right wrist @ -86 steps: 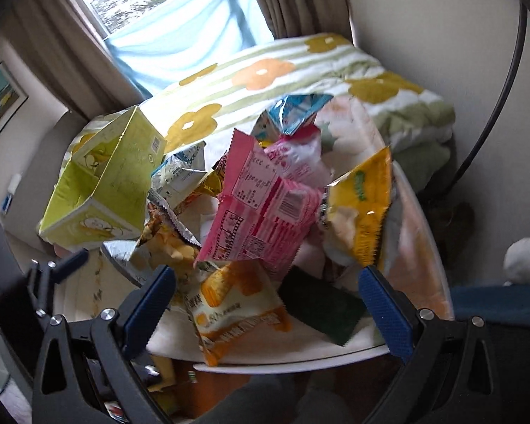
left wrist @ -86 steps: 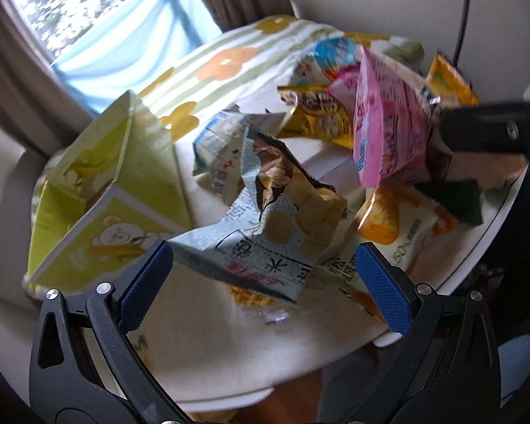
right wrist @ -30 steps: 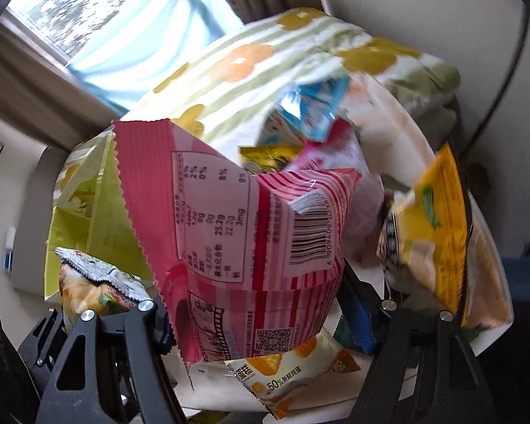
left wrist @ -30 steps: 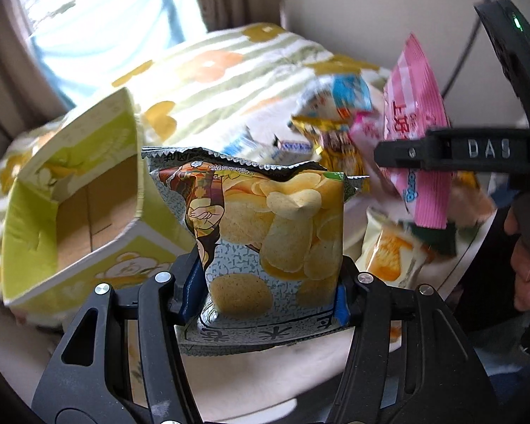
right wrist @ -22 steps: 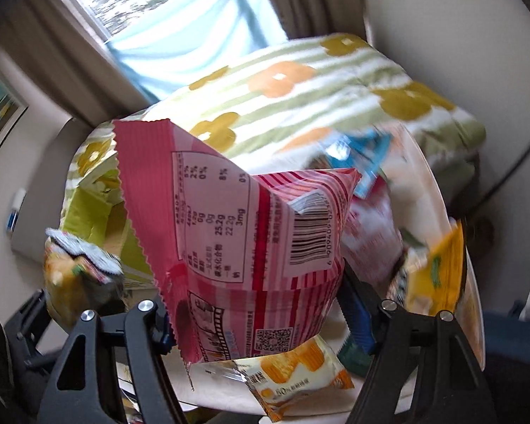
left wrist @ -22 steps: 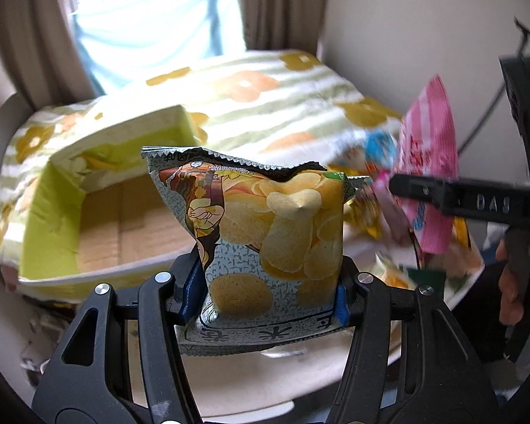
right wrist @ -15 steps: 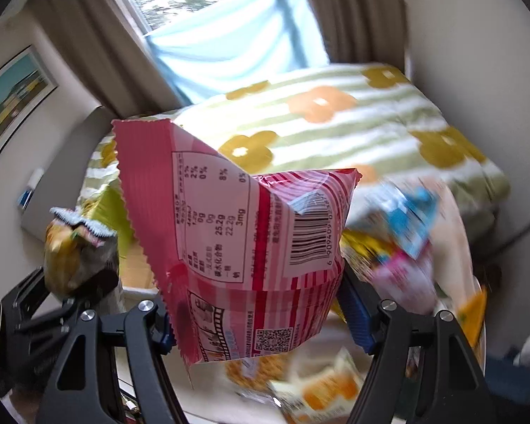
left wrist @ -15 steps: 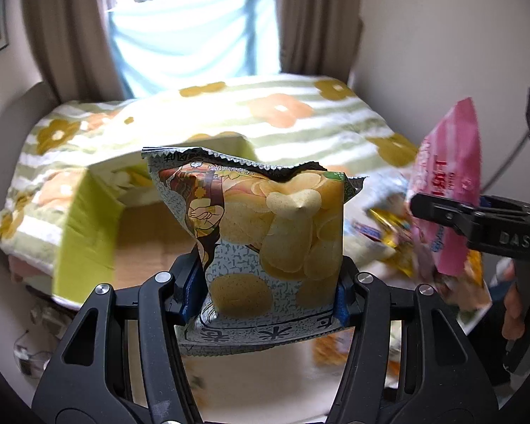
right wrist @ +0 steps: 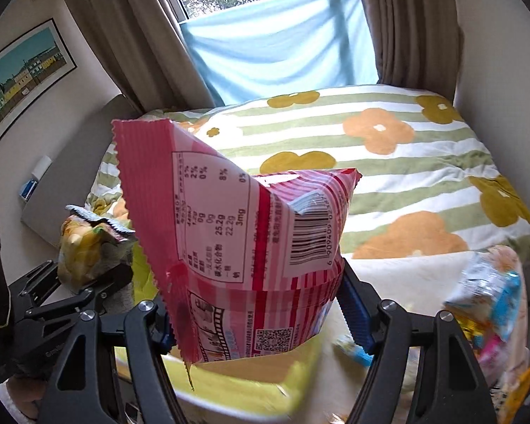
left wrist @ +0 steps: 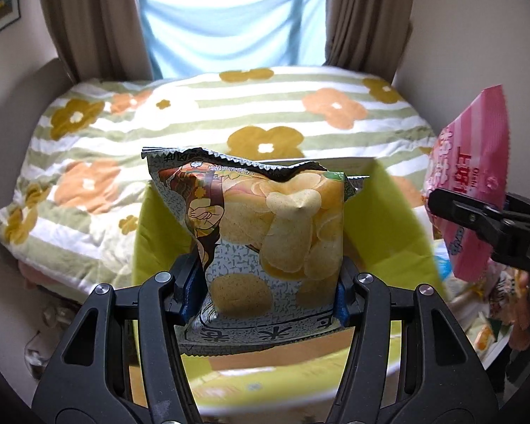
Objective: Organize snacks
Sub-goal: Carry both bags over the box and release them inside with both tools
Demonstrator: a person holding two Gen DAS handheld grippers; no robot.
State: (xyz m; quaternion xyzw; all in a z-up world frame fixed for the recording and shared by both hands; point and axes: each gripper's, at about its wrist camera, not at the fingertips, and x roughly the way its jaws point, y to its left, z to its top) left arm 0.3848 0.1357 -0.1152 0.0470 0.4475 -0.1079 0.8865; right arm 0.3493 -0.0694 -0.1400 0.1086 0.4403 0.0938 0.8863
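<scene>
My left gripper (left wrist: 263, 296) is shut on a grey potato chip bag (left wrist: 265, 233) and holds it upright over the open yellow-green box (left wrist: 381, 212). My right gripper (right wrist: 258, 321) is shut on a pink striped snack bag (right wrist: 236, 240) and holds it above the near rim of the same box (right wrist: 265, 385). The pink bag also shows at the right of the left wrist view (left wrist: 473, 190). The chip bag and left gripper show at the left of the right wrist view (right wrist: 84, 243).
Several loose snack packets (right wrist: 487, 300) lie on the white table at the right. They also show in the left wrist view (left wrist: 494, 300). A bed with a flowered striped blanket (left wrist: 229, 116) lies behind the box. Curtains and a window are beyond.
Both grippers closed on their bags, lifted them off the pile and swung left. The box now sits directly under and behind both bags.
</scene>
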